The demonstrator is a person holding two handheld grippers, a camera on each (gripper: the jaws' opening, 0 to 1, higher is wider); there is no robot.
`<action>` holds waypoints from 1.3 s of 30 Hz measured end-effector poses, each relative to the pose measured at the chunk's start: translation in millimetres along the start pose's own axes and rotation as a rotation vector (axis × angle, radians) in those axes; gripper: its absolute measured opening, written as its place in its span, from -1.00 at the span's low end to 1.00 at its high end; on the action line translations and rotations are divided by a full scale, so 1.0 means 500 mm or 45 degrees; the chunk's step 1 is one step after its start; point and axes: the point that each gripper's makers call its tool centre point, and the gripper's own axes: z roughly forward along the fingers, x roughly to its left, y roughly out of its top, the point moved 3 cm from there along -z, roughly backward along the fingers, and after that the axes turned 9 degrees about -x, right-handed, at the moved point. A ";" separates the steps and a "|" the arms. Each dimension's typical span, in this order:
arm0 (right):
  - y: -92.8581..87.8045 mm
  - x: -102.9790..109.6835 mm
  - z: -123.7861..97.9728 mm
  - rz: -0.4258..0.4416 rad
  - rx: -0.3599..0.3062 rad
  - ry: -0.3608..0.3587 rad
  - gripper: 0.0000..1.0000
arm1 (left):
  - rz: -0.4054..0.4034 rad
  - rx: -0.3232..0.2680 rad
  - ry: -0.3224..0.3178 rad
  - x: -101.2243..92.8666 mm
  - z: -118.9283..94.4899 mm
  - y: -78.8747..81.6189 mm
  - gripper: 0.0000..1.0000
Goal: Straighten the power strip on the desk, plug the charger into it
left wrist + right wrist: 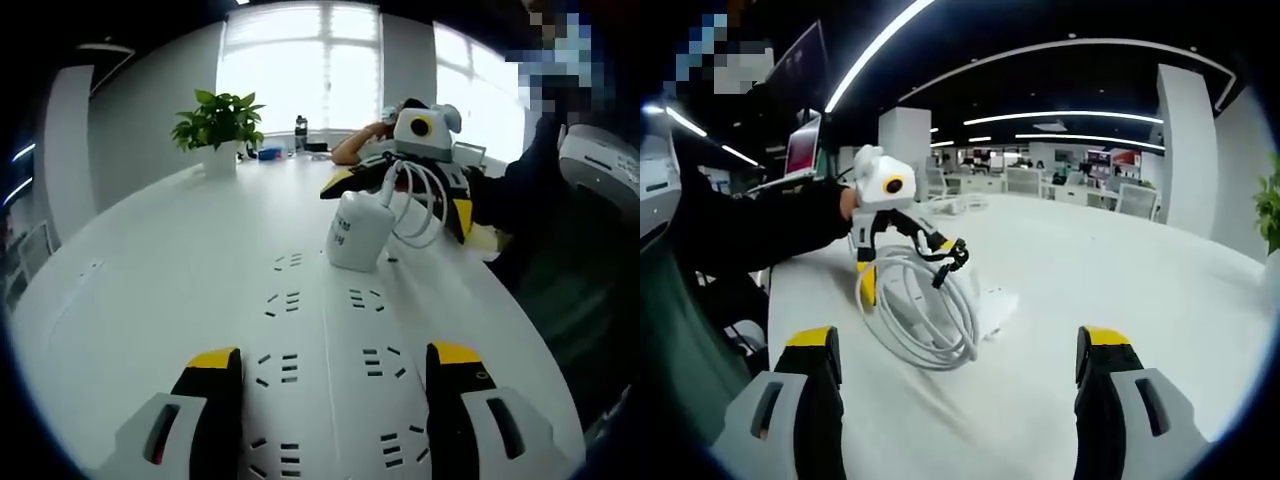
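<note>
A white power strip lies flat on the white desk, its socket holes running away from me. My left gripper is open, one yellow-tipped jaw on each side of the strip's near end. A white charger stands on the strip's far part, with its white cable looped behind it. Beyond it the right gripper faces me. In the right gripper view, the right gripper is open and holds nothing. The coiled cable and the charger lie ahead of it, with the left gripper just behind the coil.
A potted plant and a dark bottle stand at the desk's far end, where a person sits leaning on an arm. The dark sleeve of the person holding the grippers reaches in beside a laptop. Desks and chairs fill the room behind.
</note>
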 end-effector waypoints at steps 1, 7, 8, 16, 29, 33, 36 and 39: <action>-0.001 0.000 0.001 0.000 0.001 0.001 0.94 | 0.001 0.007 -0.001 0.000 0.000 0.000 0.51; -0.001 -0.001 0.002 0.004 0.000 -0.001 0.94 | 0.027 -0.015 -0.060 -0.006 0.002 0.002 0.51; -0.001 -0.001 0.002 0.005 0.001 -0.002 0.94 | 0.025 -0.014 -0.059 -0.006 0.002 0.003 0.51; 0.000 -0.007 -0.001 0.000 0.005 -0.011 0.93 | 0.024 0.018 -0.016 -0.004 0.003 0.003 0.53; 0.000 -0.002 -0.001 0.000 0.002 -0.006 0.93 | 0.013 0.009 0.041 -0.011 0.000 -0.001 0.54; 0.004 0.000 0.000 -0.009 0.000 -0.001 0.93 | 0.014 0.008 0.044 -0.012 0.001 -0.001 0.55; 0.009 0.000 -0.002 -0.013 -0.007 -0.004 0.93 | 0.018 0.005 0.051 -0.012 0.003 -0.005 0.61; 0.010 -0.001 -0.006 -0.012 -0.013 -0.009 0.93 | 0.022 -0.002 0.055 -0.013 0.001 -0.004 0.62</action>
